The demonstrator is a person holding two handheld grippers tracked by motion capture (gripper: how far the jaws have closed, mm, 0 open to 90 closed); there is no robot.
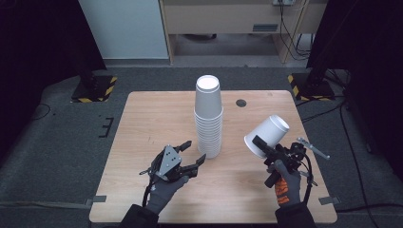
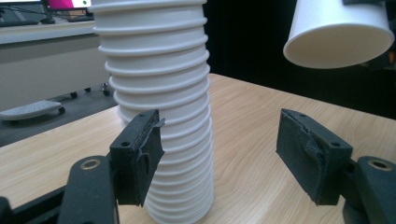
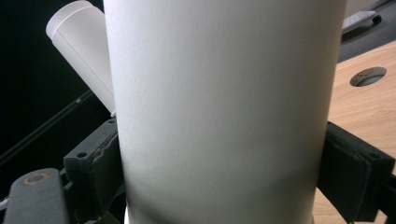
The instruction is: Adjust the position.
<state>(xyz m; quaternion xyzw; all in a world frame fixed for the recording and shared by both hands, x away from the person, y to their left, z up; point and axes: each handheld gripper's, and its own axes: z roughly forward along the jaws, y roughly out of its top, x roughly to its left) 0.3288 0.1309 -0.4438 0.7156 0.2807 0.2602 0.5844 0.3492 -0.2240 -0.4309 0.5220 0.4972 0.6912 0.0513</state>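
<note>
Table: the light wooden tabletop [image 1: 142,123] fills the middle of the high view, with a small dark round hole [image 1: 241,102] toward its upper right.
Stack: the tall white stack of nested paper cups [image 1: 208,116] stands upside down at the centre of the frame, leaning a little.
Loose cup: a single white paper cup [image 1: 267,135] hangs in the air at centre right, tilted, base up and to the right, well apart from the stack.
Right gripper: the black two-jaw tool [image 1: 266,148] in the gloved hand at lower right is clamped on the loose cup's wall, pads pressing both sides in its own view.
Left gripper: the black tool [image 1: 195,153] at lower centre stands moderately wide and empty, just beside the stack's base; one pad [image 2: 140,156] sits before the lowest rims, not touching.
Step, as judged: steadying the stack for the next cup.
Doing it well: close gently on the lower rims, square to the column, so the leaning stack neither tips nor crushes.
</note>
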